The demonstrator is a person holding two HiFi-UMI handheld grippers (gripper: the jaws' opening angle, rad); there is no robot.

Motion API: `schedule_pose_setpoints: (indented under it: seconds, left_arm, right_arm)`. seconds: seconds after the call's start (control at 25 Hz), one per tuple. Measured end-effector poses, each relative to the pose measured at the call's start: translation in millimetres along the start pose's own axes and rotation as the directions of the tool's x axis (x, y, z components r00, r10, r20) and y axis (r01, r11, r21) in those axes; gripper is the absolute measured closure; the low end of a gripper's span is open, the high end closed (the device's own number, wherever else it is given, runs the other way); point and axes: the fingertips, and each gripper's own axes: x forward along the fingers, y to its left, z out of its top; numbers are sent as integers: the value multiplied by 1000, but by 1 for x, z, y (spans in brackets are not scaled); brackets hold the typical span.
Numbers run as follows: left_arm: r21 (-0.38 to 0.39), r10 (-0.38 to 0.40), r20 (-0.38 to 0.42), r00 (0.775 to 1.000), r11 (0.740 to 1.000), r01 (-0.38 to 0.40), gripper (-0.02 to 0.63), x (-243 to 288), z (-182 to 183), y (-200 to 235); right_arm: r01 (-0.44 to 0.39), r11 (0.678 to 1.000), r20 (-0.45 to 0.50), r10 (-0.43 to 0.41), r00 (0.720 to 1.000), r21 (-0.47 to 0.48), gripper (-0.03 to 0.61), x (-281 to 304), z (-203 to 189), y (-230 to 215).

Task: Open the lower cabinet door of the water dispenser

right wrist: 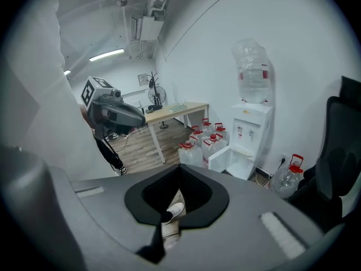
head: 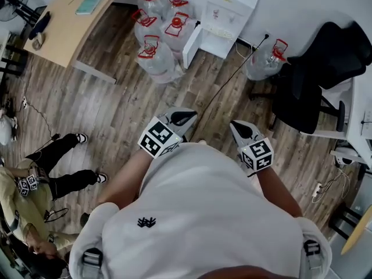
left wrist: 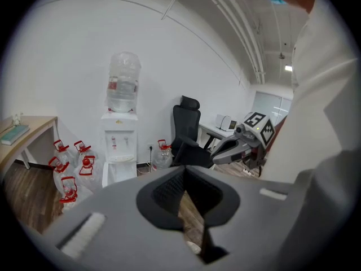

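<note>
Left gripper [head: 187,118]: held close in front of a white shirt [head: 197,214], pointing out over the wooden floor [head: 116,109] toward the far wall [left wrist: 73,49]; its jaws are together, tips meeting, with nothing between them
Right gripper [head: 238,128]: held just beside the left one at about the same height, pointing the same way; jaws pressed together and empty, with a white shoe [right wrist: 172,210] showing through the slit below the tips
Water dispenser [head: 229,10]: white, standing against the wall, well apart from both grippers, with a clear bottle [left wrist: 123,82] set neck down on top
Lower cabinet door [head: 192,46]: standing open, swung out to the left of the dispenser in the head view, toward the jugs; neither gripper touches it
Jugs [head: 158,34]: a cluster of clear ones with red caps and handles on the floor, just left of the dispenser, right by the open door
Single jug [head: 264,60]: the same kind, on the floor right of the dispenser, beside the office chair
Office chair [head: 317,74]: black, right of the dispenser
Desk [head: 70,22]: light wood, left of the jugs, with a teal book [head: 92,0] on it
Cable [head: 229,80]: thin and black, running across the floor from the wall near the dispenser toward the grippers
Person [head: 40,185]: sitting low at the left edge of the head view, legs in dark trousers stretched over the floor
</note>
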Motion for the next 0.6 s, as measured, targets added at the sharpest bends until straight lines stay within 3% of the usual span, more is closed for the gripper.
schedule_pose_setpoints:
  seconds: [0.6]
  left_arm:
    - [5, 56, 20, 998, 998, -56, 558, -4, -9, -58]
  right_arm:
    - [-37, 999, 74, 39, 996, -33, 577, -52, -14, 19]
